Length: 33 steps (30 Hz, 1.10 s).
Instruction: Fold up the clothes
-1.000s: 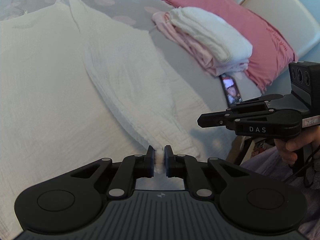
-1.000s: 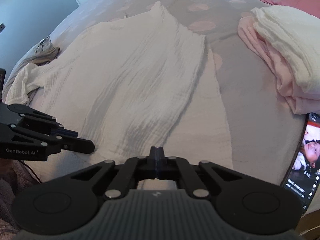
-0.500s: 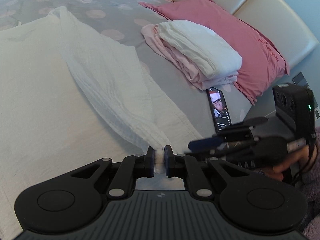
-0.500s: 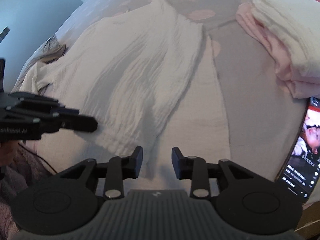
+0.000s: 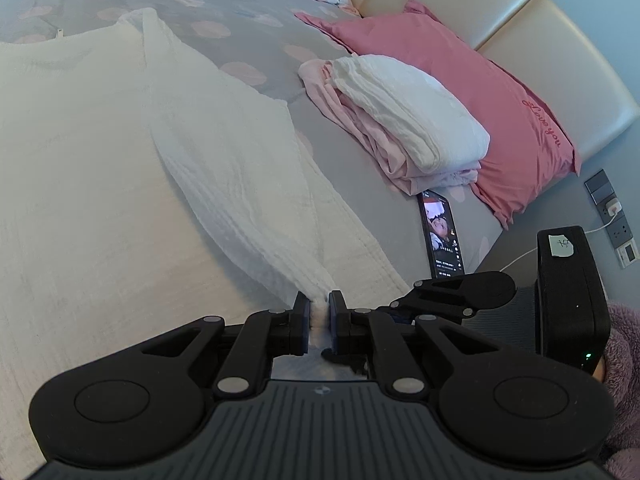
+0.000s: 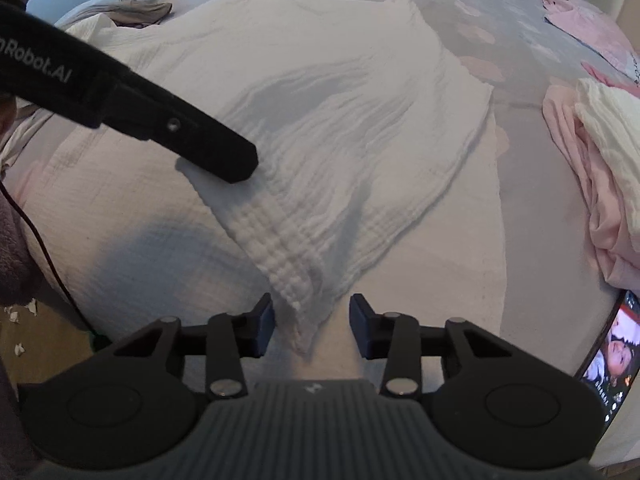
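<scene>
One white crinkled garment point(image 5: 100, 168) lies spread over the grey bed point(image 5: 224, 4), its right-hand portion folded over into a raised band that runs from about 11 o'clock down to the bottom centre of the left wrist view. The left gripper point(image 5: 319, 317) has its jaws clenched on the gathered lower end of that band, a thin bunch of white cloth pinched between the pads. In the right wrist view the right gripper point(image 6: 312, 326) has its jaws parted, and a pointed corner of the folded cloth hangs between them; the pads do not press on it. The left gripper's finger crosses that view from 10 o'clock and rests on the fabric. At 2 o'clock of the garment in the left wrist view sits a stack of folded clothes point(image 5: 400, 120), white on pink, against a pink pillow point(image 5: 500, 100). A phone point(image 5: 442, 236) with a lit screen lies just below the stack near the bed's edge.
</scene>
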Tool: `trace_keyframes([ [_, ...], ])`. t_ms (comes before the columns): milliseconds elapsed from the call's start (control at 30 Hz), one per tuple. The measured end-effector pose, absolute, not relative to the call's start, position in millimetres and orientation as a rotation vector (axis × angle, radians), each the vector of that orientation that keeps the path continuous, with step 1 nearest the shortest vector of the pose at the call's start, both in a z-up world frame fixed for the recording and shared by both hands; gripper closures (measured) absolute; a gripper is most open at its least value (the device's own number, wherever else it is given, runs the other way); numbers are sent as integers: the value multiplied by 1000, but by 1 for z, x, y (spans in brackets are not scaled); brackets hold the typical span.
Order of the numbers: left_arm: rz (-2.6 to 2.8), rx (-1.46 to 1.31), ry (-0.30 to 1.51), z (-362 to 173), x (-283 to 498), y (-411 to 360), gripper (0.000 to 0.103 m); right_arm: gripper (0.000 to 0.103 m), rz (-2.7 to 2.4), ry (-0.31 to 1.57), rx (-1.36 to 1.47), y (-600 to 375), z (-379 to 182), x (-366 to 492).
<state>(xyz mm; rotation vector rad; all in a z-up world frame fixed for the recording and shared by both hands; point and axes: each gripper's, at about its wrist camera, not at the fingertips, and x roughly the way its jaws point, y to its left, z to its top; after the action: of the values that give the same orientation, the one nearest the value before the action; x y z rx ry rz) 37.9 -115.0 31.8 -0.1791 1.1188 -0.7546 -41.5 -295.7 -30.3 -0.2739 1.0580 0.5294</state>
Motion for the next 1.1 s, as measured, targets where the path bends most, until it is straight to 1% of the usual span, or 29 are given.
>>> trace_keyframes([
  [33, -752, -187, 1121, 32, 39, -115, 96, 80, 525, 1053, -280, -298, -30, -41],
  [67, -750, -194, 1123, 32, 40, -115, 96, 87, 520, 1048, -286, -300, -29, -40],
  [133, -751, -207, 1129, 33, 42, -119, 96, 93, 503, 1040, -321, -305, -23, -40],
  [367, -831, -200, 1086, 54, 41, -154, 96, 96, 422, 991, -404, -340, 16, -24],
  [500, -890, -230, 1042, 71, 40, -176, 96, 96, 377, 909, -516, -358, 55, -24],
  [600, -916, -204, 1056, 68, 35, -191, 96, 96, 355, 886, -605, -366, 74, -27],
  [700, -904, -172, 1111, 50, 32, -197, 96, 96, 367, 932, -639, -372, 62, -32],
  [867, -847, -152, 1212, 17, 31, -183, 96, 96, 440, 1030, -630, -366, 16, -40],
  [1100, -805, -128, 1252, -4, 25, -176, 96, 95, 520, 1077, -688, -349, -15, -45],
])
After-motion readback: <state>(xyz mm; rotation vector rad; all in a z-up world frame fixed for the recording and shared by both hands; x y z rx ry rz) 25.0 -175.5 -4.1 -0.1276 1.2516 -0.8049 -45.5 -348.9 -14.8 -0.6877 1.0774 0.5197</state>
